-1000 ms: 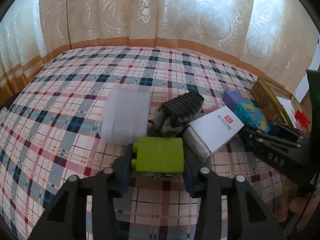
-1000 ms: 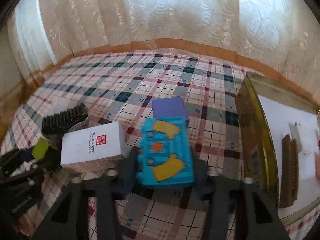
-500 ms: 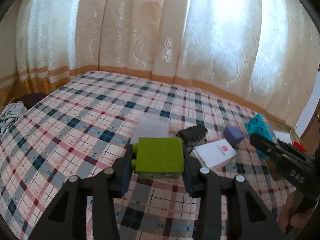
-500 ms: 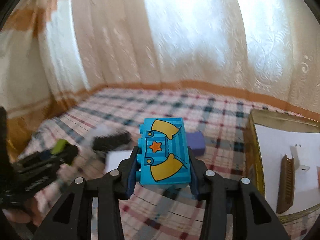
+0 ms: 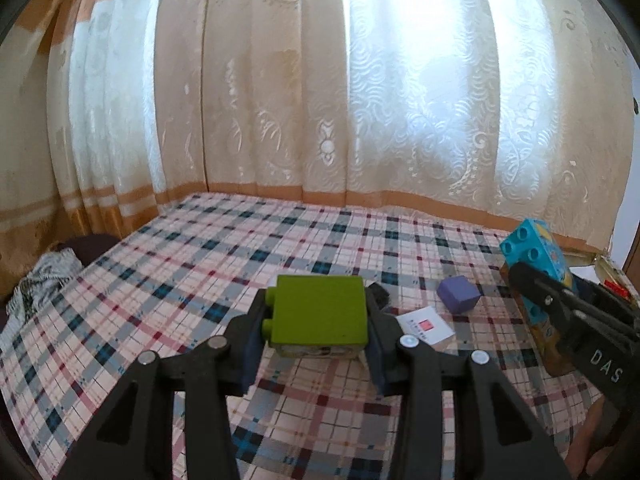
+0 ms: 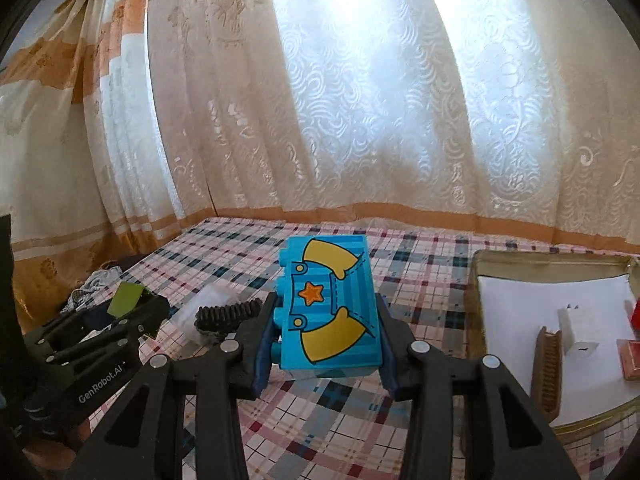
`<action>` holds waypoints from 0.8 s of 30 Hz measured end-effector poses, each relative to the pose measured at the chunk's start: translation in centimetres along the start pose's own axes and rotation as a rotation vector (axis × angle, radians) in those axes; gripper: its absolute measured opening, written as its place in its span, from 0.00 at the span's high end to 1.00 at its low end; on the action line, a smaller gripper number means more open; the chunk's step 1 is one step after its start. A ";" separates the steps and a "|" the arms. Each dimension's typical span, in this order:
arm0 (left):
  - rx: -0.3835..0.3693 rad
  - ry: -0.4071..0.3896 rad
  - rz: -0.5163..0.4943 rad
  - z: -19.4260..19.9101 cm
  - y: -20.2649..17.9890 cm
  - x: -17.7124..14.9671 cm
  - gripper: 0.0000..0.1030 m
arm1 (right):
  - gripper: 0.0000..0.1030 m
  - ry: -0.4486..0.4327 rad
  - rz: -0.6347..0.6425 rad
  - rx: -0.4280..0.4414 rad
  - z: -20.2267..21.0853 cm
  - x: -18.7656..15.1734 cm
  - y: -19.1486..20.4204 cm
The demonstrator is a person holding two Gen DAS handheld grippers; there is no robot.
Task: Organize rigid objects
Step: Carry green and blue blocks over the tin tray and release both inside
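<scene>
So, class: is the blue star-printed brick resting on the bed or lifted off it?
Lifted. The blue brick sits clamped in the right gripper, with the plaid bedspread visible beneath it.

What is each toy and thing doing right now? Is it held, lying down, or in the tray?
Left gripper: shut on the green plastic brick.
Green plastic brick: held above the checked cloth.
Right gripper: shut on the blue plastic brick.
Blue plastic brick with a star: held up.
Purple cube: lying on the cloth.
White card box: lying flat.
Gold metal tray: open, paper-lined.
Brown comb: in the tray.
</scene>
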State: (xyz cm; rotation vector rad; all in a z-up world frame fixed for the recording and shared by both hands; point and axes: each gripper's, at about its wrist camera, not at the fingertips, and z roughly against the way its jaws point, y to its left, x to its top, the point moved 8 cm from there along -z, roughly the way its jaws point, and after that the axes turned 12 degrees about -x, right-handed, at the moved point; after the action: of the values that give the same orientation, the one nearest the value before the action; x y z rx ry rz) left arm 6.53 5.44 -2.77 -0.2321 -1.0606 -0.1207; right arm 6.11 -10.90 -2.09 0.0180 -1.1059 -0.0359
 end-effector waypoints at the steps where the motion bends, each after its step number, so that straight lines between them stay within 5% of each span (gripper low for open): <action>1: 0.002 -0.002 -0.004 0.0 -0.3 0.1 0.59 | 0.56 -0.005 -0.002 -0.003 0.1 0.1 -0.2; 24: -0.025 -0.009 -0.031 0.1 -5.9 1.4 0.59 | 0.56 -0.089 -0.004 -0.105 3.2 1.0 -5.8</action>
State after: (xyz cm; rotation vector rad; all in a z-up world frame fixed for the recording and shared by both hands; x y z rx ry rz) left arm 5.92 -0.19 -0.73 -0.2389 -1.0721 -0.1609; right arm 3.59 -16.72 0.03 -0.0765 -1.1917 -0.0988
